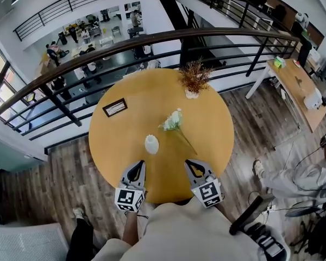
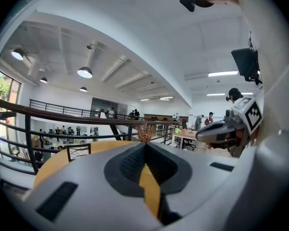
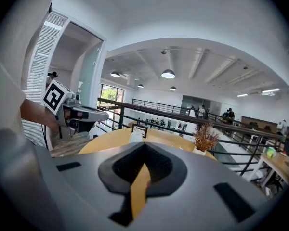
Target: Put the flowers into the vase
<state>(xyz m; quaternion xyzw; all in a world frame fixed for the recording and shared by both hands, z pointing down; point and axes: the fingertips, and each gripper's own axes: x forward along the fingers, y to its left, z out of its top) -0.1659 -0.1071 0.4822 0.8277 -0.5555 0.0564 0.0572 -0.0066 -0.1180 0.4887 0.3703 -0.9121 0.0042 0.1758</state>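
A small white vase (image 1: 151, 144) stands on the round yellow table (image 1: 130, 129), near its front. White flowers (image 1: 174, 120) on a thin green stem lie flat on the table to the vase's right, toward the centre. My left gripper (image 1: 139, 164) hovers at the table's near edge just in front of the vase, shut and empty. My right gripper (image 1: 189, 162) is level with it, in front of the stem's end, also shut with nothing in it. In the right gripper view the vase (image 3: 136, 136) peeks over the closed jaws, with the left gripper (image 3: 98, 113) to the left.
A dried brown plant (image 1: 194, 78) in a small white pot stands at the table's far edge. A dark framed card (image 1: 114, 107) stands at the far left. A black railing (image 1: 152, 42) curves behind the table. Desks (image 1: 293, 88) and a seated person's legs (image 1: 293, 178) are on the right.
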